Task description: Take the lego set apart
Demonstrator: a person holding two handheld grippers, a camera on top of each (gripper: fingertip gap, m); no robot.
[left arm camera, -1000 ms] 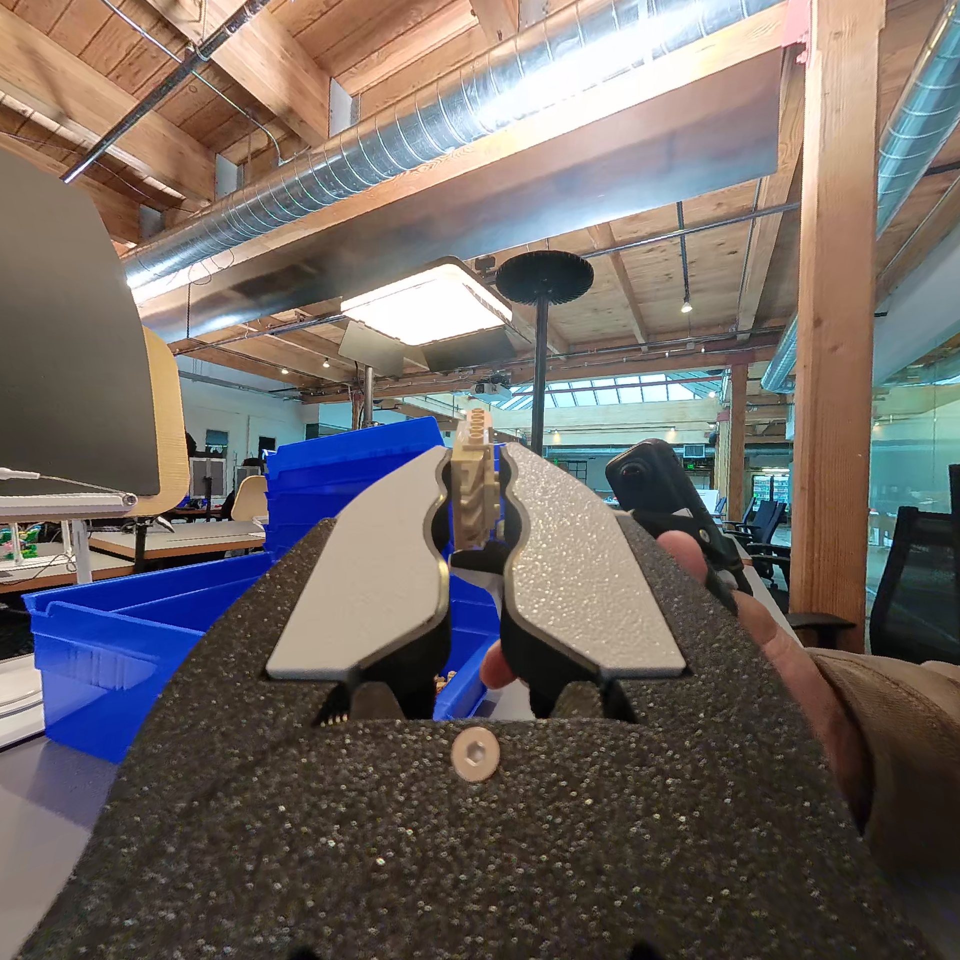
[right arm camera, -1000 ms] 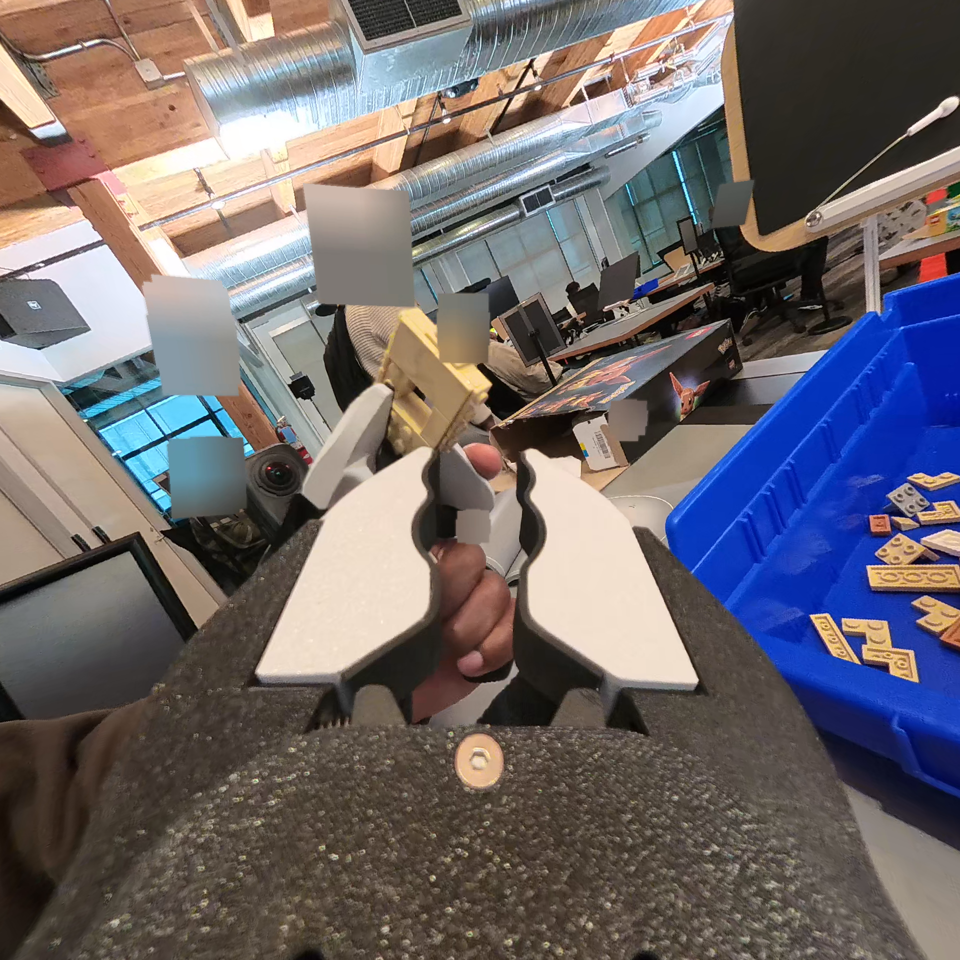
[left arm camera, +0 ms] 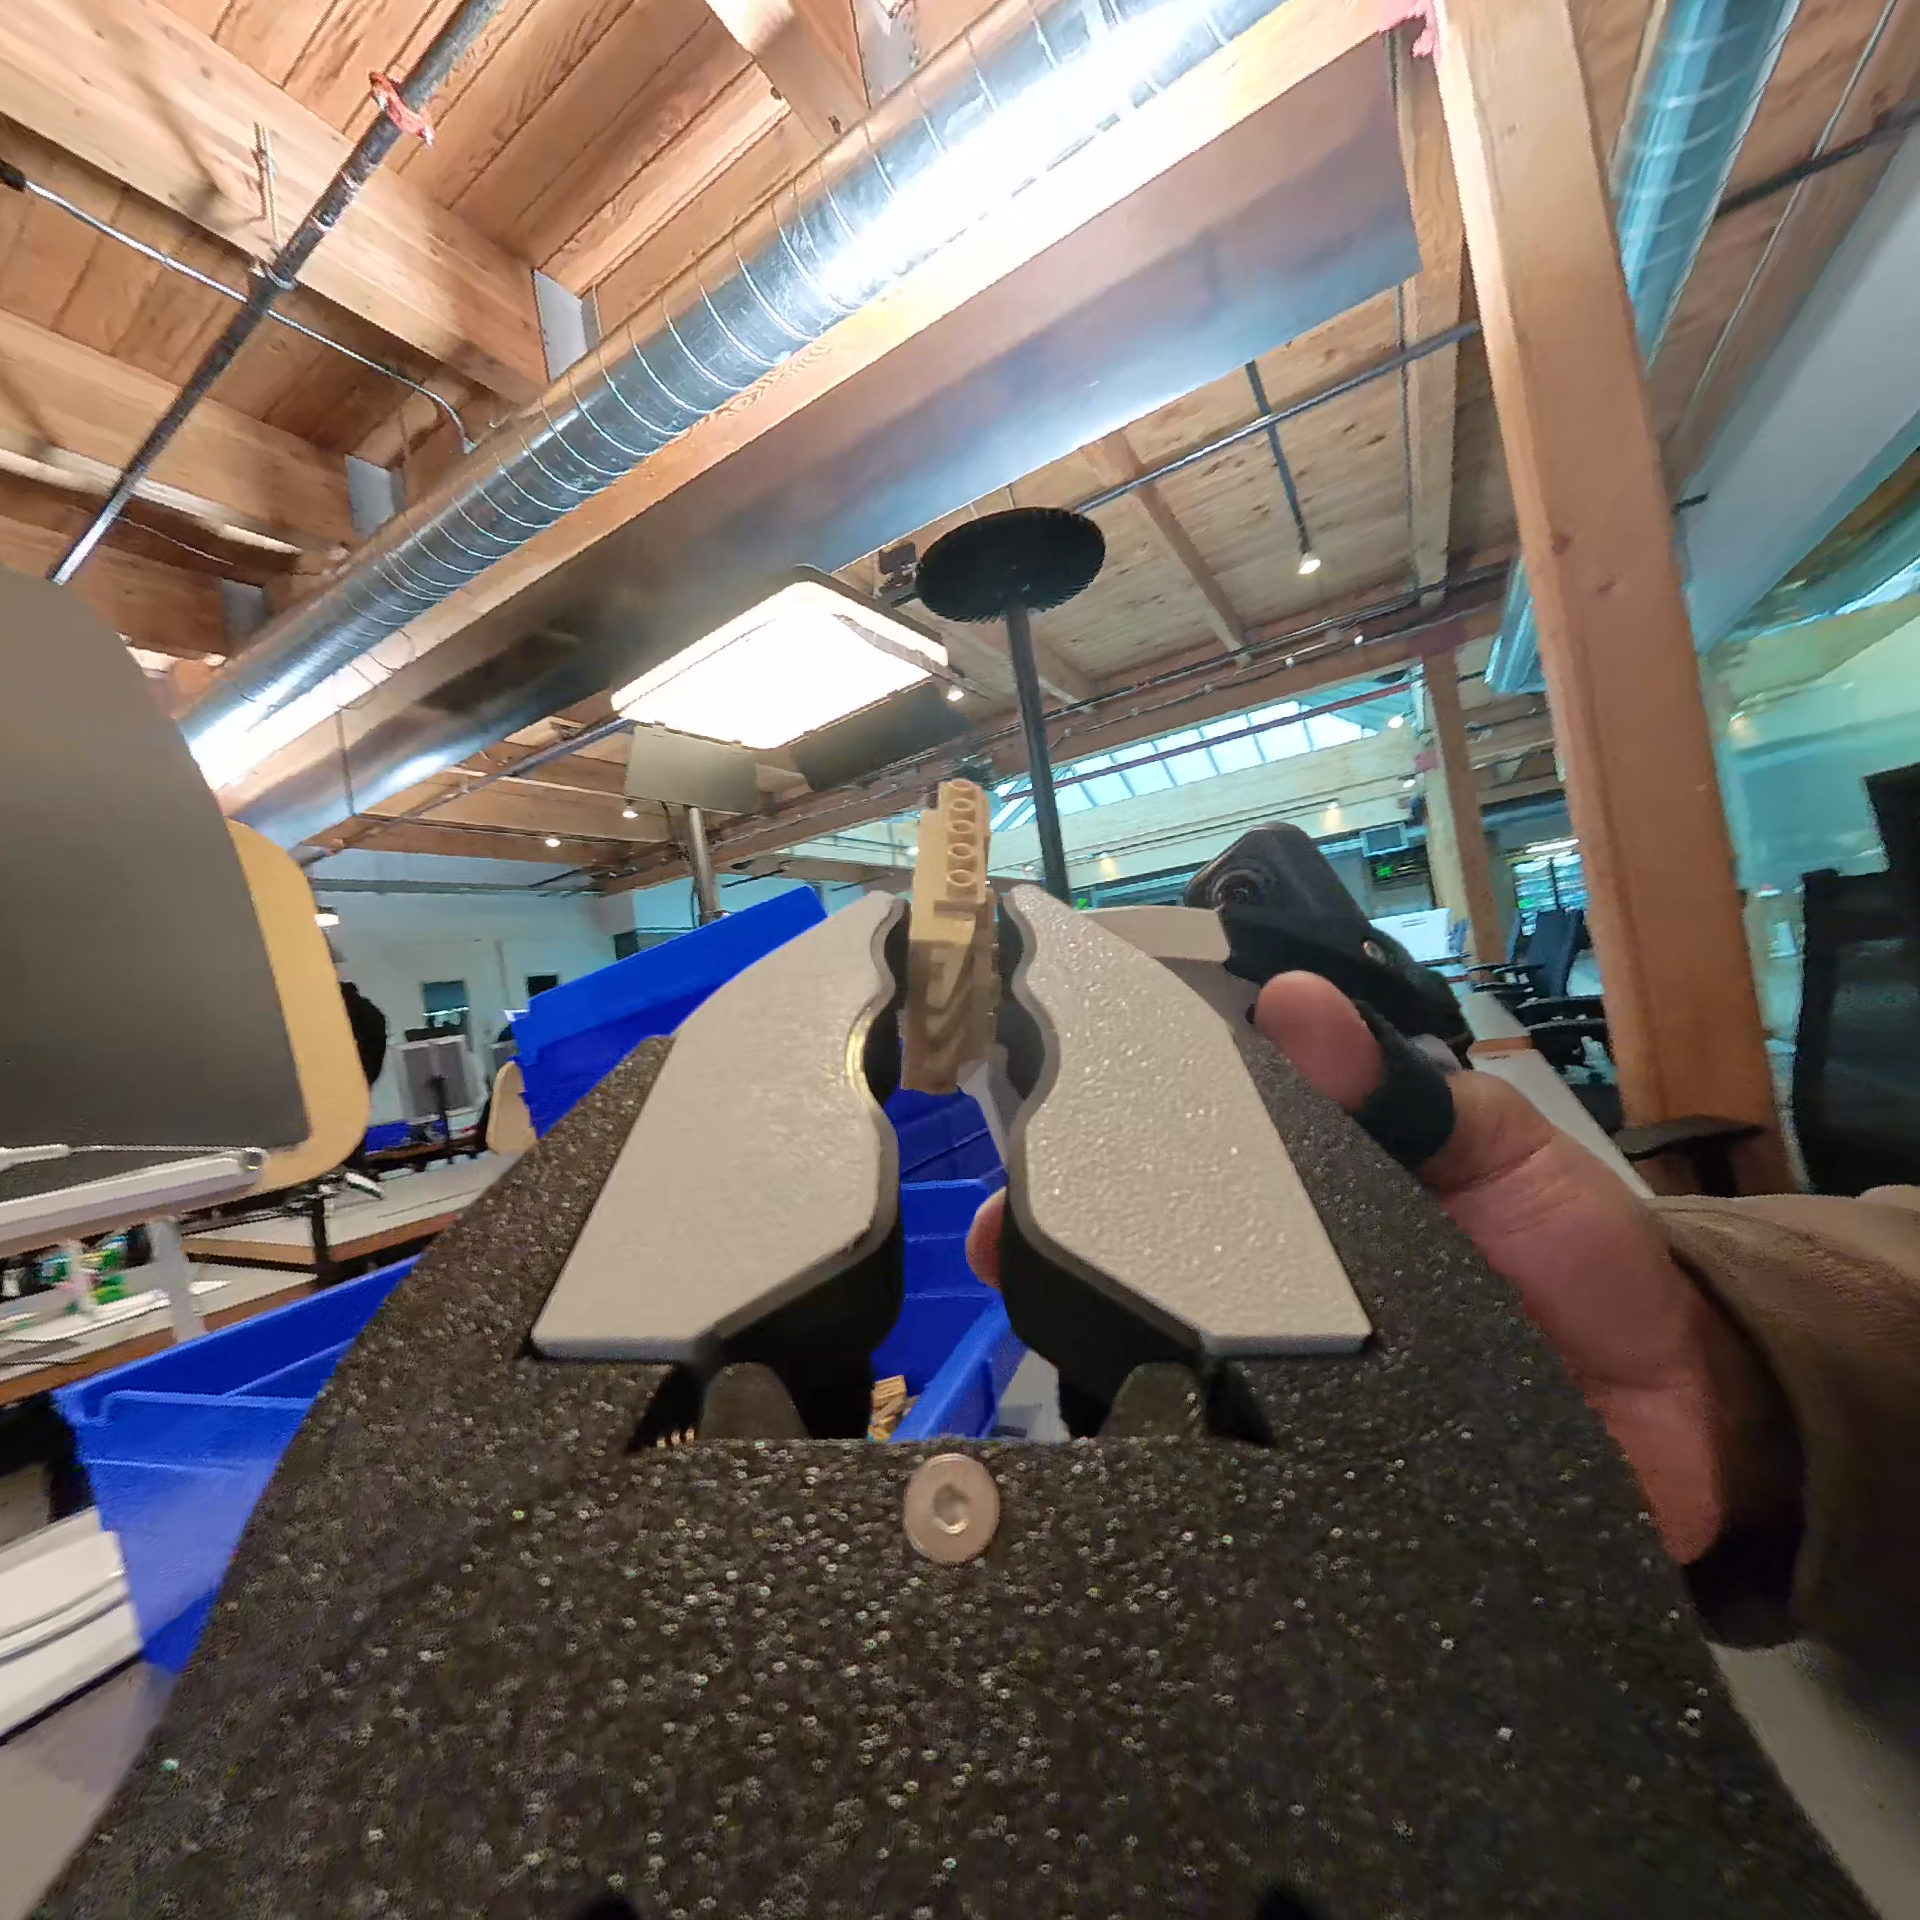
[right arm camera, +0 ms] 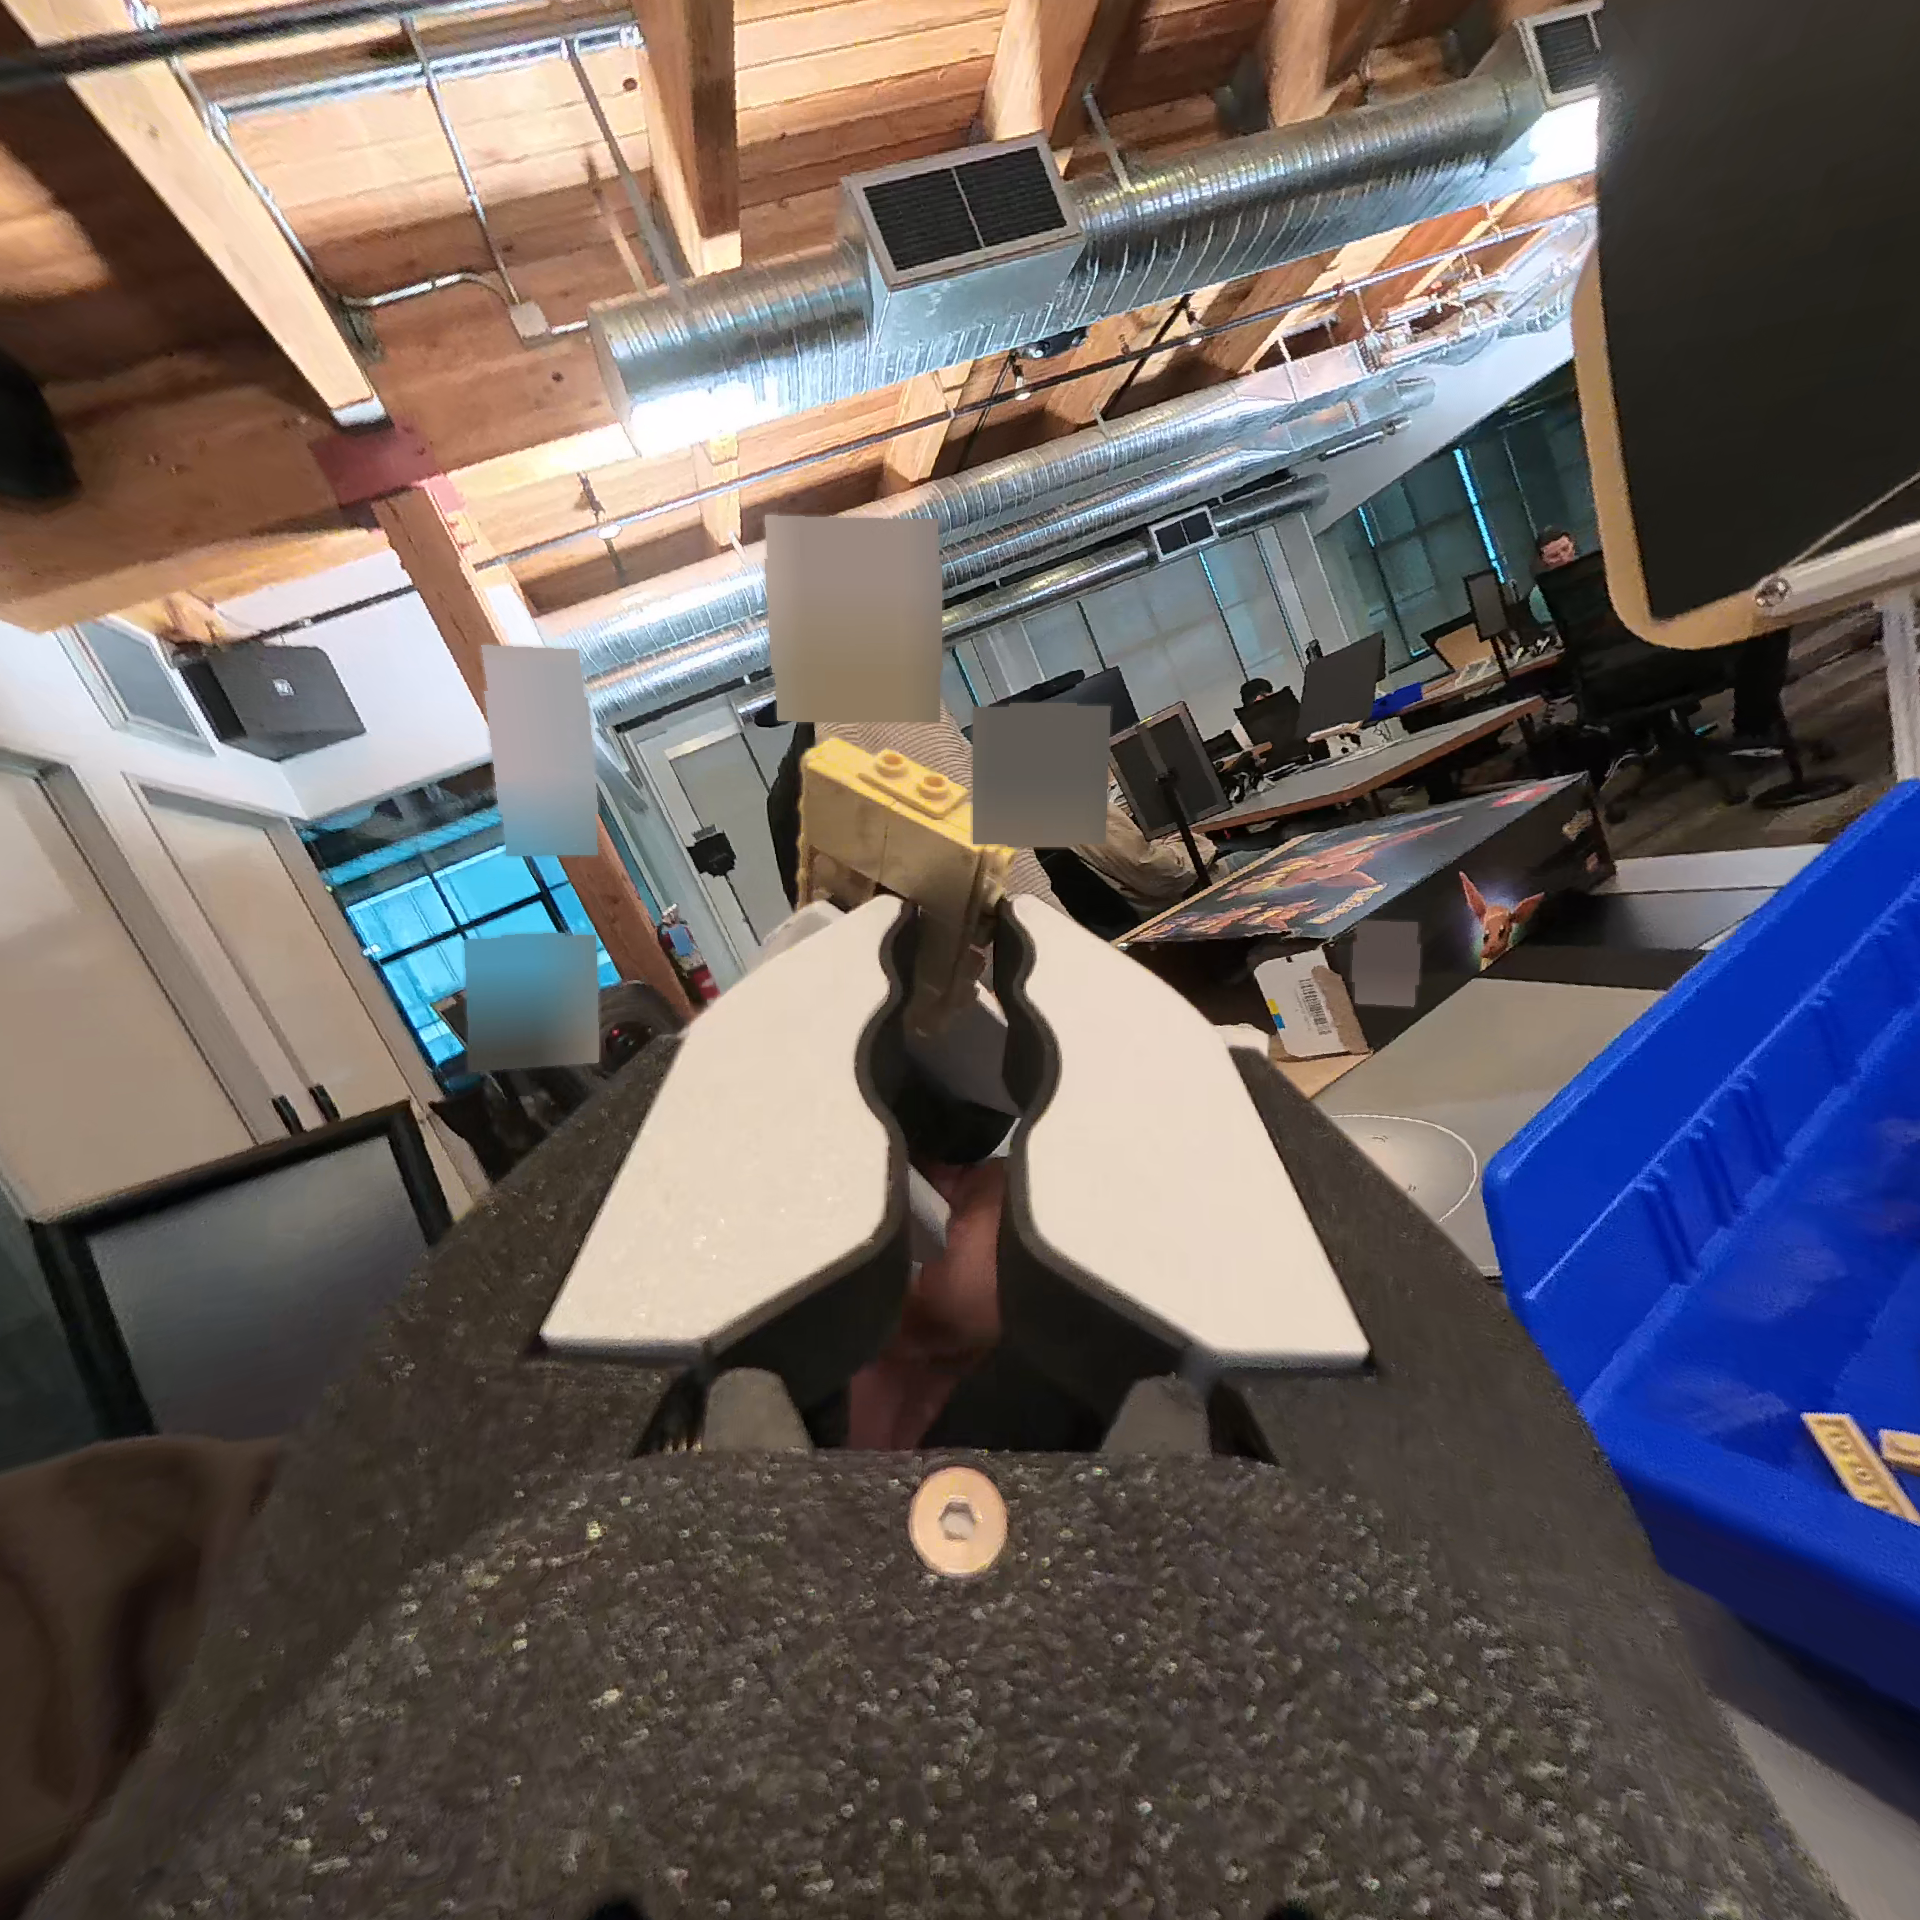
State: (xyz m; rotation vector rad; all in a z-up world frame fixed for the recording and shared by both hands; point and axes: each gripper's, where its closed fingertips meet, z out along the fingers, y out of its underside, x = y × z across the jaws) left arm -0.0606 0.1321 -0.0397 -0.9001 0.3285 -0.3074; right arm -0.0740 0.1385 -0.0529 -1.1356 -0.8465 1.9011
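Left tool is nearly closed, both fingers pinching a tan brick assembly that stands upright out of the fingertips. Right tool is closed down on the same tan brick assembly — pads against its thin lower edge, the bulk leaning up and left of the tips. Both tools are raised off the surface and meet at the assembly. The right tool's camera and the hand holding it sit just right of the assembly. Blue bin lies right of the assembly and lower, with loose tan plates inside.
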